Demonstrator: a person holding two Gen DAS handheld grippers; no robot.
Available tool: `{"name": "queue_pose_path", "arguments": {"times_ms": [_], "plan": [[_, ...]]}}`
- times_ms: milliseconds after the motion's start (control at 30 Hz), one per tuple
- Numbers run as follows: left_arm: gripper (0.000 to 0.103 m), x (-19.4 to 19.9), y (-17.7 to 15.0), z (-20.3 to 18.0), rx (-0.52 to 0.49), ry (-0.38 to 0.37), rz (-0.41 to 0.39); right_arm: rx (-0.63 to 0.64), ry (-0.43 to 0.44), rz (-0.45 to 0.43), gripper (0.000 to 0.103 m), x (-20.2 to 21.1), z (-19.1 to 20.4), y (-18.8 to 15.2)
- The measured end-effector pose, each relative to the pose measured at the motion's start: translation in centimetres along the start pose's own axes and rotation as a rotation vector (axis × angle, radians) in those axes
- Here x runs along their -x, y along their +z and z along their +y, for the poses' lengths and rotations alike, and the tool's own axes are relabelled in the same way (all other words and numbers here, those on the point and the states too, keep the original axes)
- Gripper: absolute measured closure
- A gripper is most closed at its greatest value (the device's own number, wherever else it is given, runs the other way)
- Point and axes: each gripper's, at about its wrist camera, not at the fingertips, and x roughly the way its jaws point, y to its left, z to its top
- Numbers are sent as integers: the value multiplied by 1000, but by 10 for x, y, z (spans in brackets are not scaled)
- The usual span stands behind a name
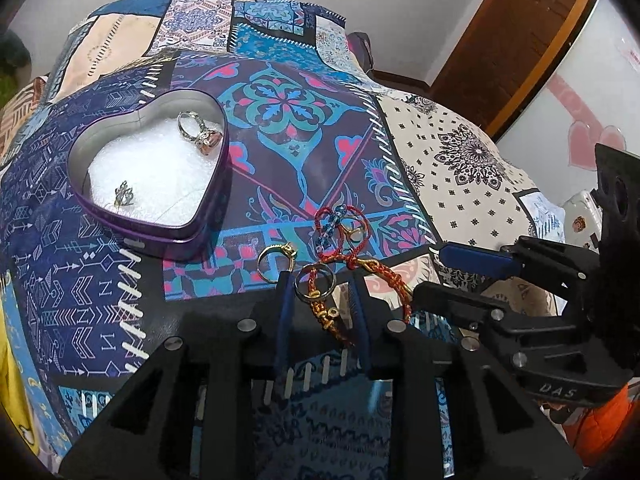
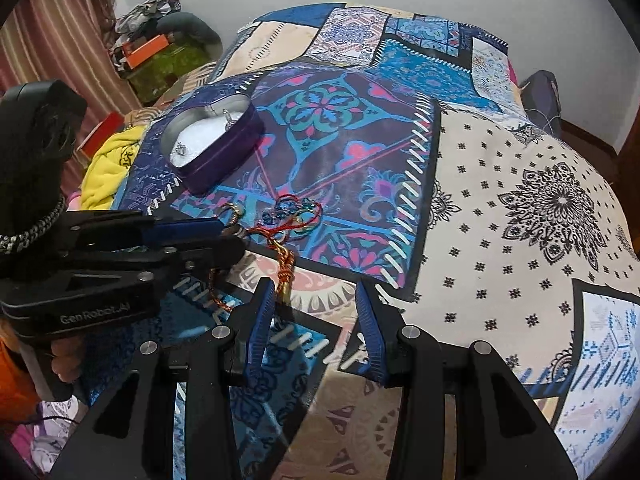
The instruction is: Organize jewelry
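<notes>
A purple heart-shaped tin [image 1: 180, 240] [image 2: 224, 160] lined with white foam holds a silver ring with a pink stone [image 1: 200, 132] and a small silver piece [image 1: 124, 194]. My left gripper [image 1: 322, 280] [image 2: 234, 236] is shut on a silver ring [image 1: 314, 284], with a red-gold braided bracelet [image 1: 384, 276] [image 2: 286, 264] tangled through it. A gold ring [image 1: 274, 264] [image 2: 234, 212] lies just left of the fingers. Beyond it lies a red cord bracelet with blue beads [image 1: 336, 224] [image 2: 296, 212]. My right gripper [image 2: 316, 300] [image 1: 430, 270] stands open and empty, right of the braid's gold end.
Everything lies on a patchwork bedspread [image 2: 500, 200] [image 1: 460, 160] in blue, purple and cream. A yellow cloth [image 2: 108, 168] and boxes [image 2: 144, 50] crowd the bed's left side. A wooden door [image 1: 520, 40] stands behind on the right. A hand [image 2: 64, 360] holds the left gripper.
</notes>
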Motion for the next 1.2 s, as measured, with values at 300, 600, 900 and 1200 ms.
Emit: {"name": "queue_pose_path", "arguments": {"times_ms": [300, 600, 900, 1200], "plan": [[82, -2, 2, 3, 5, 7, -10, 8, 46, 17, 66, -11, 4, 4], [82, 12, -2, 8, 10, 34, -43, -18, 50, 14, 88, -23, 6, 6], [82, 28, -6, 12, 29, 55, -72, -69, 69, 5, 96, -15, 0, 3], [82, 51, -7, 10, 36, 59, -118, -77, -7, -52, 96, 13, -7, 4]]}}
